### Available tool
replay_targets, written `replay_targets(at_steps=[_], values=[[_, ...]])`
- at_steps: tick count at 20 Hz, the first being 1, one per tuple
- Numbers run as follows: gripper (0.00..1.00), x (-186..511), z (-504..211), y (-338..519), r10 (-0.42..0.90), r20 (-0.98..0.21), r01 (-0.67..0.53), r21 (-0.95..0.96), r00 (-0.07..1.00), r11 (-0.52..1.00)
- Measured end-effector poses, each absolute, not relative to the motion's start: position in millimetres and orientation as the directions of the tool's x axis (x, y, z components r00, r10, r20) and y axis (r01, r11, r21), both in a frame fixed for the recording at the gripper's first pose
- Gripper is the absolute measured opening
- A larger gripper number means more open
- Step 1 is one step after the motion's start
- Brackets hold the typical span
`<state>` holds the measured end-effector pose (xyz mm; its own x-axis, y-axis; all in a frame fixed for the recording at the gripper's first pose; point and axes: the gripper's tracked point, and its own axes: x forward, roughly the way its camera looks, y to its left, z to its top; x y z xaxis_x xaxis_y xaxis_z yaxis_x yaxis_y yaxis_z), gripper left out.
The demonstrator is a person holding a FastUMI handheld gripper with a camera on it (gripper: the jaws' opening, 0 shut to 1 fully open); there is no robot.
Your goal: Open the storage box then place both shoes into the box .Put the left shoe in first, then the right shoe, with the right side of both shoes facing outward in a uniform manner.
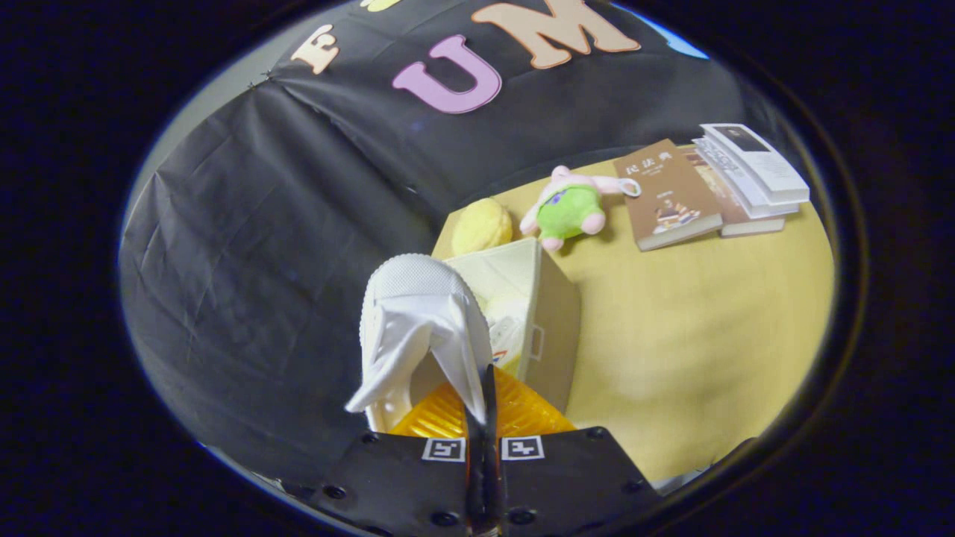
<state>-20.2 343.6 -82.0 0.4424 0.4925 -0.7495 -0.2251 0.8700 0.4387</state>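
Note:
My gripper (485,406) is shut on the collar edge of a white shoe (418,306), both fingers pinched together on the fabric. The shoe hangs out ahead of the fingers, toe pointing away, with its orange insole (515,410) showing just beyond the fingertips. Right behind and beside the shoe stands the cream storage box (556,328), top open, on the yellow table (709,335). A pale thing (507,328) with a small label lies inside the box; whether it is the other shoe I cannot tell. The held shoe hides the box's left part.
Beyond the box lie a yellow plush (481,224) and a green and pink plush toy (571,209). A brown book (668,198) and a stack of books (750,175) sit at the table's far right. The black cloth wall (261,261) hangs to the left of the table.

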Motion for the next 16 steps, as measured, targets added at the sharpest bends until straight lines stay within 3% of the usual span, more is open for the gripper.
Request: replay_targets(at_steps=[11, 16], values=[[0.04, 20.0, -142.0, 374.3, 0.413, -0.812, -0.13, 0.396, 0.412, 0.909], [0.04, 44.7, -149.4, 358.7, 0.362, -0.804, -0.072, 0.374, 0.472, 0.925]])
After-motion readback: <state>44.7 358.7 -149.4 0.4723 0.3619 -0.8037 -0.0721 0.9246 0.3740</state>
